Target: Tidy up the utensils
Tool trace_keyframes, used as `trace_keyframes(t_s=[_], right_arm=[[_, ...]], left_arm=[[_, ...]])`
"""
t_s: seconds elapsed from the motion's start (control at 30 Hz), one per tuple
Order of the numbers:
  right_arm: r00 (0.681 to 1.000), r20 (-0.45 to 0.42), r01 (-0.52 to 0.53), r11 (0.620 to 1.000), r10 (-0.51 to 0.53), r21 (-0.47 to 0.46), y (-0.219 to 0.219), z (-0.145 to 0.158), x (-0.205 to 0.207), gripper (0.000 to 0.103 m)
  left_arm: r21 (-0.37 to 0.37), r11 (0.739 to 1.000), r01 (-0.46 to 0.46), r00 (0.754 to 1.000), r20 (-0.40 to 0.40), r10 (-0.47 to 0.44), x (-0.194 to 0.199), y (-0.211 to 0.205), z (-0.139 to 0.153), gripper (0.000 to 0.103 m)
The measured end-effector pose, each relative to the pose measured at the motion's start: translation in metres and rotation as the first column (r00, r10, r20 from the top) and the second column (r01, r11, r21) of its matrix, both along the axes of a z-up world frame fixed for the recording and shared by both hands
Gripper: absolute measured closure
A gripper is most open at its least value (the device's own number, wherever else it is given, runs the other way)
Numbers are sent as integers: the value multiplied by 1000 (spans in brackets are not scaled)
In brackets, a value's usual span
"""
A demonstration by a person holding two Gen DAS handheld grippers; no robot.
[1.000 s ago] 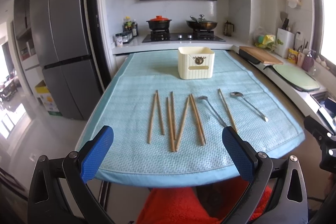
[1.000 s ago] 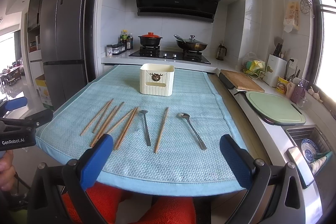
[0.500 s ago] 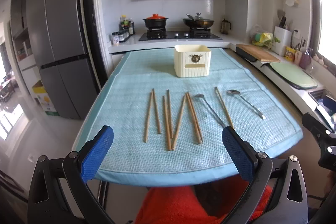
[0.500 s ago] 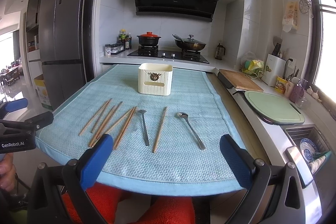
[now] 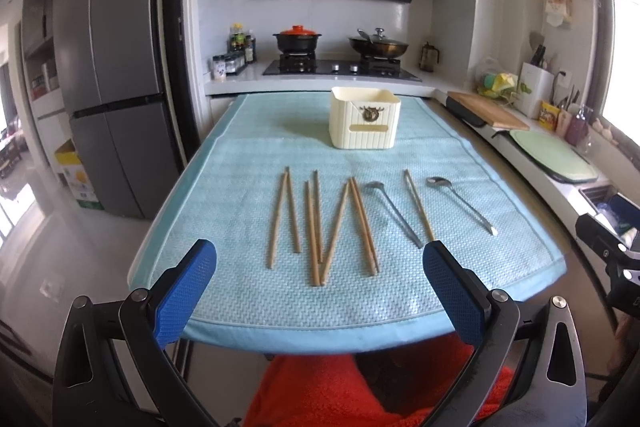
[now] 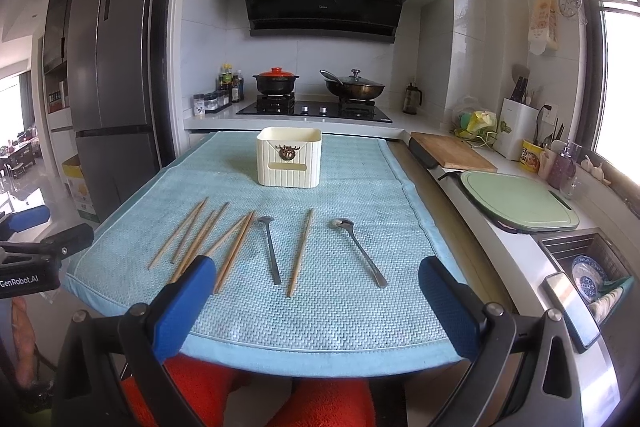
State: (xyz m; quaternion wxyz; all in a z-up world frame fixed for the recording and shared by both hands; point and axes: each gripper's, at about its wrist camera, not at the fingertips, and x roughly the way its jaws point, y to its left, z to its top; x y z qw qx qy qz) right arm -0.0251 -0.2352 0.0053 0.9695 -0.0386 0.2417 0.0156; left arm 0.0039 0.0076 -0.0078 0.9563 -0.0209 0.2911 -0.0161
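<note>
Both grippers, left gripper (image 5: pixel 316 283) and right gripper (image 6: pixel 312 287), hang at the counter's near edge, jaws apart, nothing held. Chopsticks (image 5: pixel 320 223) and spoons (image 6: pixel 358 251) lie loose before the cream holder (image 6: pixel 289 157), probably their destination.

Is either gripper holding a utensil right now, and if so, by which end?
Nothing is held. The left gripper and right gripper are both open, short of the chopsticks and spoons lying on the mat.

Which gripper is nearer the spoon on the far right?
Right. The right gripper sits just short of the spoon; the left gripper faces the chopsticks, further left.
</note>
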Motion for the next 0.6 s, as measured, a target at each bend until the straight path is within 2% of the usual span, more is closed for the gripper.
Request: trace_keyframes(t_s=[0.17, 0.33, 0.4, 0.5, 0.6], right_arm=[[1000, 25, -11, 1000, 12, -9, 2, 2, 1, 0], [997, 30, -69, 998, 69, 8, 5, 0, 2, 0], [995, 18, -97, 995, 96, 28, 6, -2, 4, 0], [991, -52, -118, 993, 120, 32, 10, -6, 11, 0], [990, -74, -115, 993, 116, 22, 13, -9, 14, 0]], left_arm=[[-49, 999, -5, 1000, 4, 6, -3, 7, -1, 0], [-10, 1000, -28, 998, 49, 29, -12, 5, 5, 0], [-23, 1000, 8, 999, 31, -7, -7, 4, 3, 0], [-40, 998, 56, 998, -13, -56, 2, 2, -3, 0], [-53, 996, 67, 997, -33, -69, 7, 2, -7, 0]])
